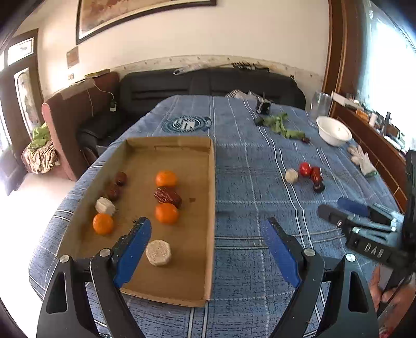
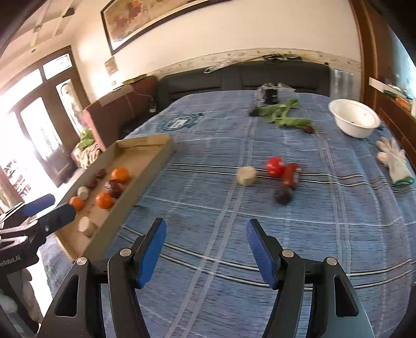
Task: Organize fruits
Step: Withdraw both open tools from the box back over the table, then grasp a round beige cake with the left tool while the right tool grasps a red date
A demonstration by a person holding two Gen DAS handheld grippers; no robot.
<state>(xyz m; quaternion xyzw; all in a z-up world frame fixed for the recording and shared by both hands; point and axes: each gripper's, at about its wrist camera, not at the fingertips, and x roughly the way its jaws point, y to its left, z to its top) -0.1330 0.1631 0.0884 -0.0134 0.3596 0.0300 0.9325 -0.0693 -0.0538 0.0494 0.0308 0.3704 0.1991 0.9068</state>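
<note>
Fruits: tomato (image 2: 274, 166) and dates (image 2: 290, 174) loose on open tabletop (image 2: 312, 234).
Cardboard tray (image 1: 212, 208): right wall beside left gripper (image 1: 208, 234), fingers apart, empty.
Right gripper (image 2: 206, 234): fingers apart, empty, over bare cloth.

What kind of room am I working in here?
Probably a home living room: a black sofa behind the cloth-covered table, a large framed picture on the wall, a glazed door at the left.

Motion blurs the red fruits (image 2: 282, 170) on the cloth, and the glove (image 2: 394, 161) is cut off at the edge.
</note>
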